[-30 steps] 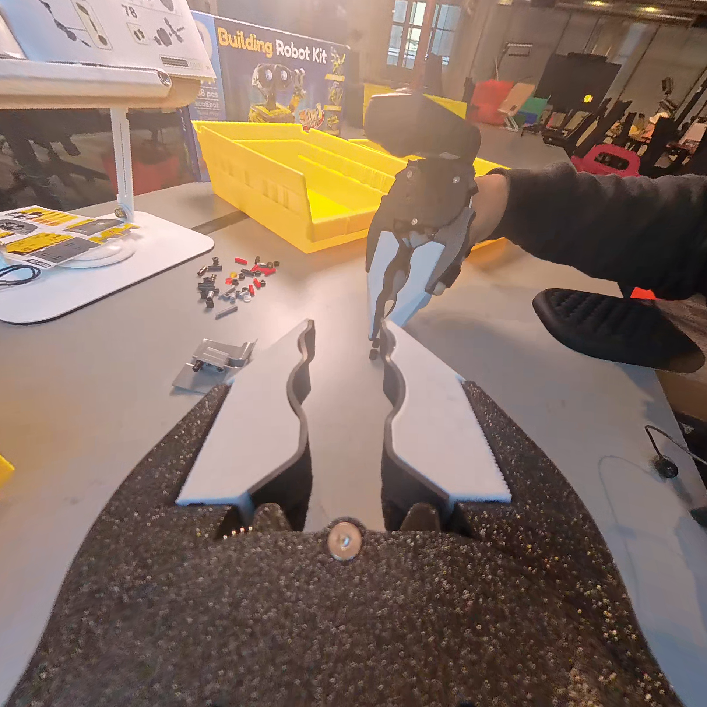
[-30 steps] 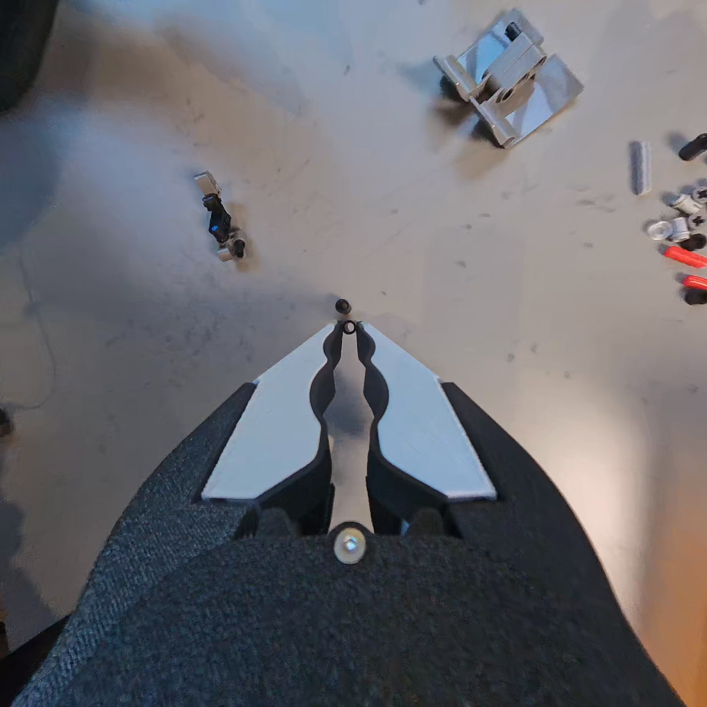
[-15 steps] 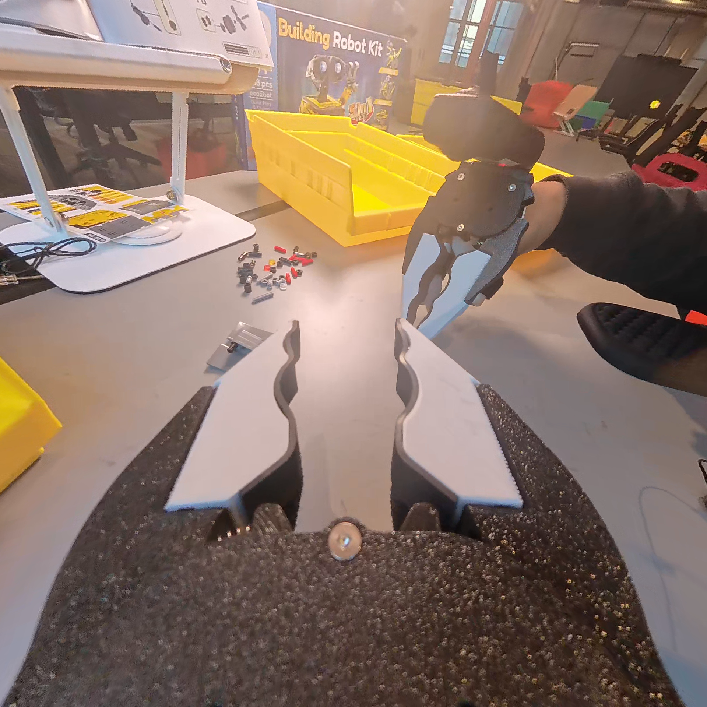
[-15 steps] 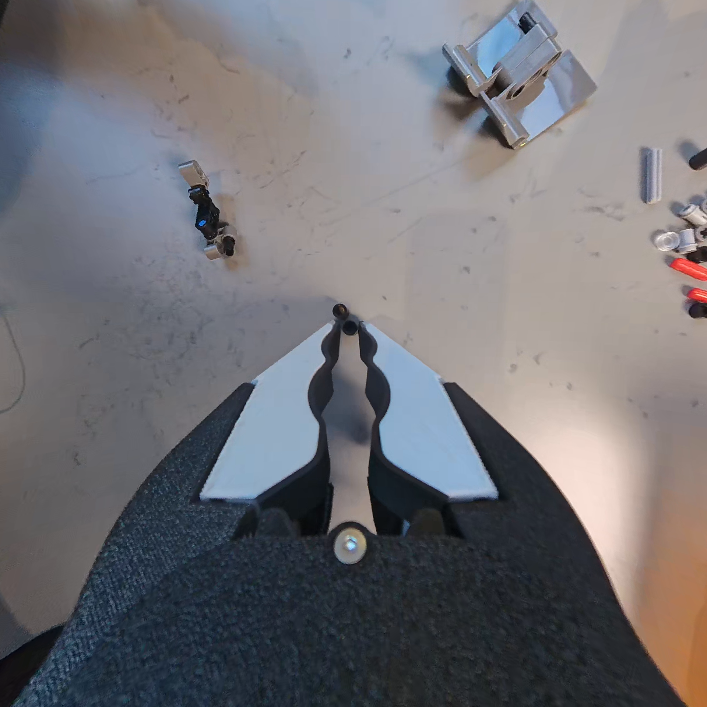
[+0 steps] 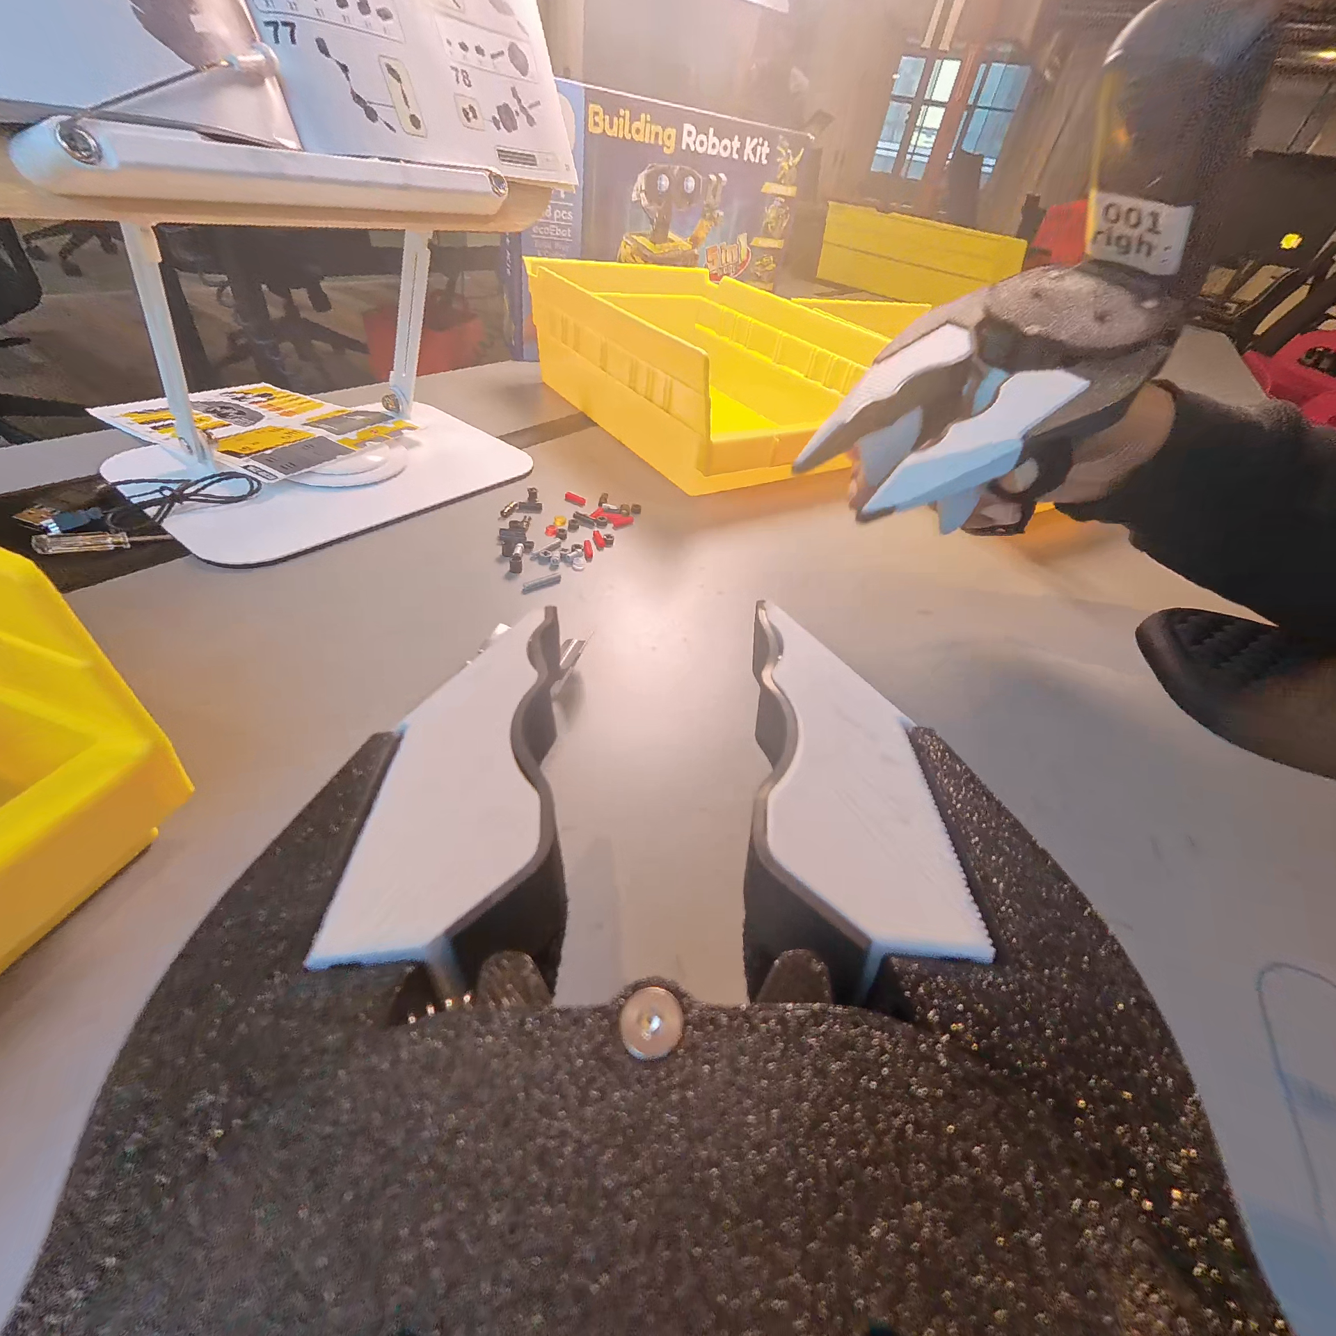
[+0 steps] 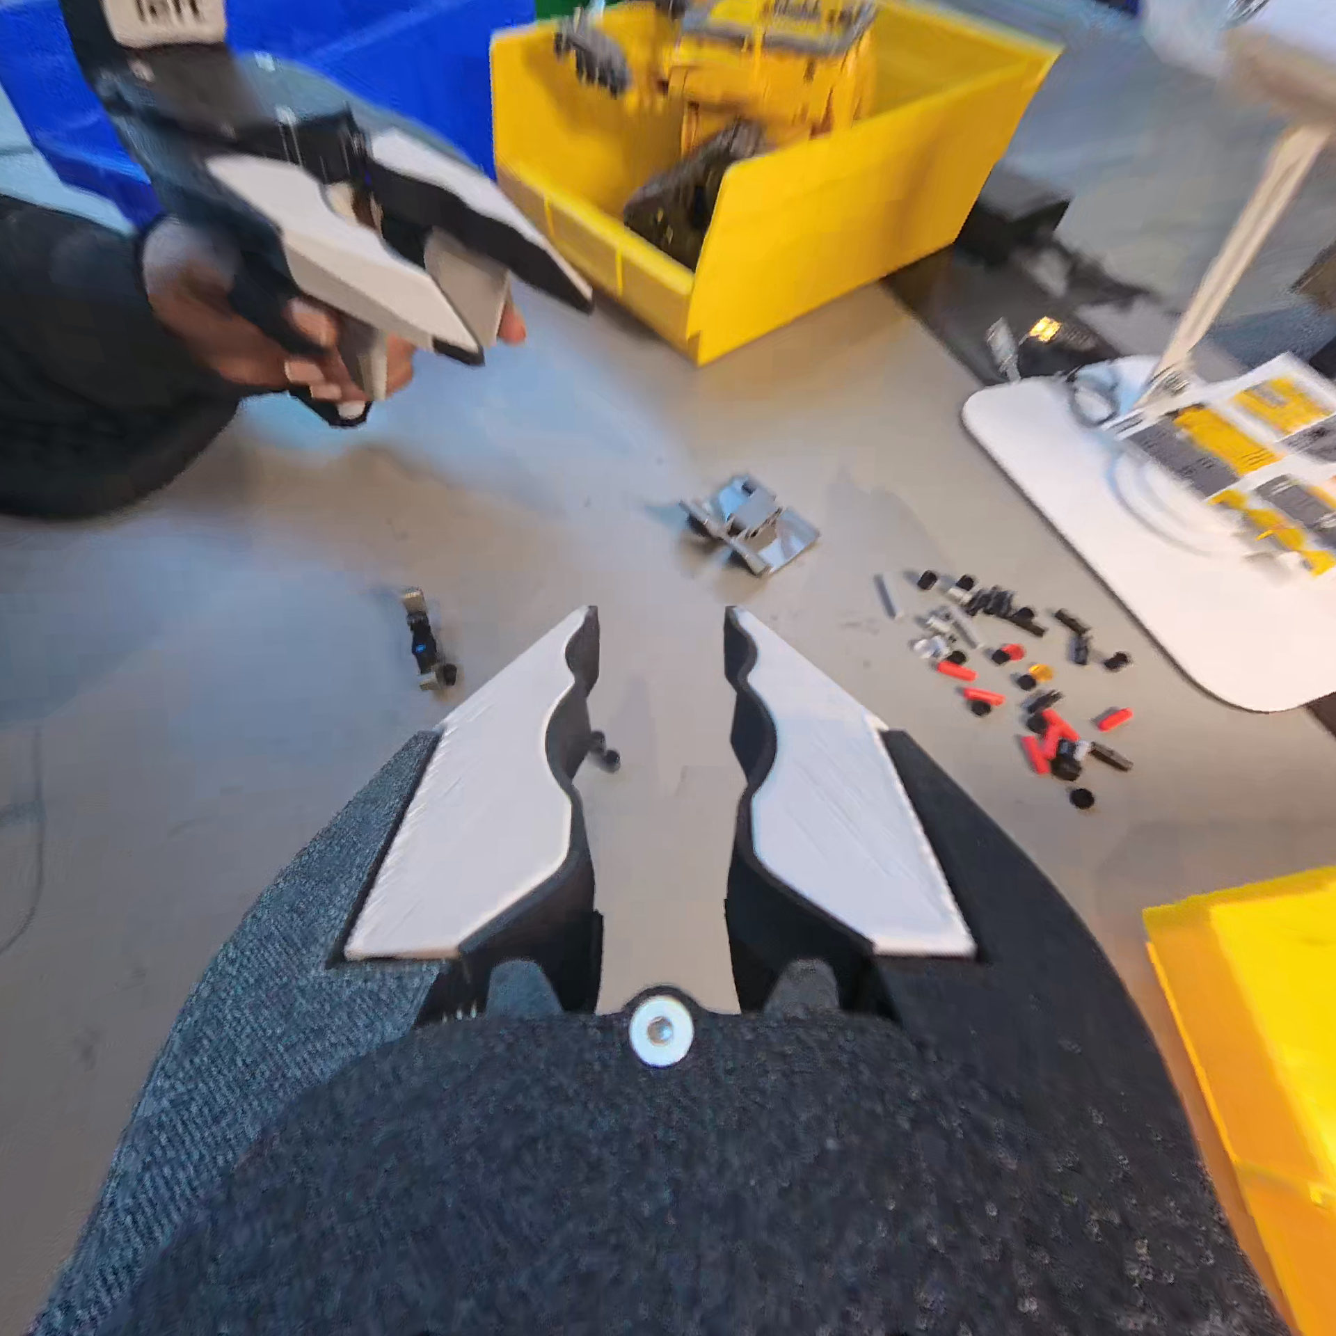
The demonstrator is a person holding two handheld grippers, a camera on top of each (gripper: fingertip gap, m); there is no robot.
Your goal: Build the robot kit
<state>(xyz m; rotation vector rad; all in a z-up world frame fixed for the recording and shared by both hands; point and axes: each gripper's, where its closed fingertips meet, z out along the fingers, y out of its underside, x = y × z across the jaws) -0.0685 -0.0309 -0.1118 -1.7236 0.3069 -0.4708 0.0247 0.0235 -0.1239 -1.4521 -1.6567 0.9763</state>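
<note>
My left gripper (image 5: 654, 614) is open and empty, low over the grey table (image 5: 940, 723). A grey plate assembly (image 5: 571, 654) shows partly behind its left finger. My right gripper (image 6: 661, 614) is open with nothing between its pads; it also shows in the left wrist view (image 5: 835, 490), raised above the table. A small black pin (image 6: 604, 755) lies on the table by the inner edge of the right gripper's left finger, not gripped. The left gripper shows in the right wrist view (image 6: 520, 325), held in a hand. A small black and grey piece (image 6: 426, 643) lies to the left.
The grey plate assembly (image 6: 752, 524) lies ahead. A pile of small black, red and grey parts (image 6: 1012, 679) (image 5: 567, 535) lies beside a white stand base (image 5: 325, 491) with booklets. Yellow bins (image 5: 687, 361) (image 6: 759, 181) (image 5: 58, 723) stand around. A black pad (image 5: 1243, 672) is at the right.
My right gripper was shut on the small black pin at the table; it has opened and lifted away, leaving the pin on the table. My left gripper opened wider and drew back.
</note>
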